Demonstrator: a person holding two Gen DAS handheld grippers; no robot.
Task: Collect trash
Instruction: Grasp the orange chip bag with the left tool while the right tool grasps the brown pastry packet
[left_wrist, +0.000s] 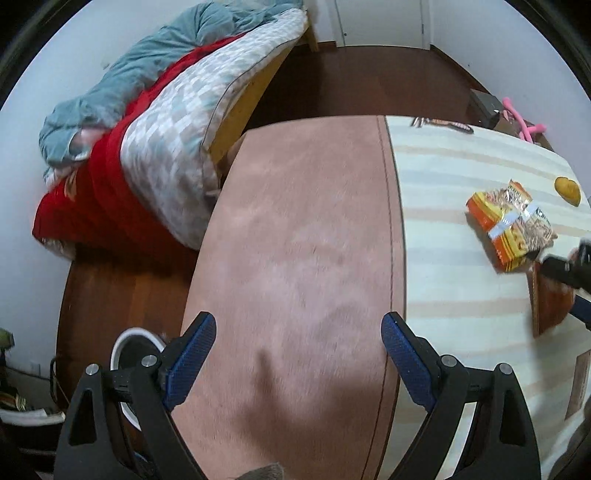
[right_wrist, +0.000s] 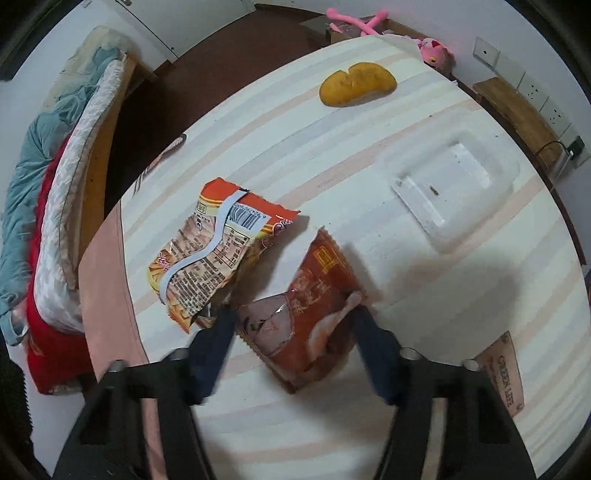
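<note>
Hovering over pink blanket (left_wrist: 295, 240) on bed, left gripper (left_wrist: 298, 332) has jaws wide, nothing between. White bin (left_wrist: 127, 345) sits on floor below left jaw. Orange snack wrapper (left_wrist: 511, 227) lies far right on striped sheet (left_wrist: 461, 314).

Right view: right gripper (right_wrist: 291, 328) straddles red-brown wrapper (right_wrist: 306, 314), jaws partly closed at its edges, pinch unclear. Orange wrapper touches beside; peel (right_wrist: 357, 85) and clear tray (right_wrist: 452, 192) well apart.

Risk: thin foil slipping out, or left jaw snagging orange wrapper.

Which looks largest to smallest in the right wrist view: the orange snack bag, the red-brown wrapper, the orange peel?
1. orange snack bag
2. red-brown wrapper, nearly the same size; it lies nearer the camera, so this order is unsure
3. orange peel, clearly smallest, but farthest away
</note>
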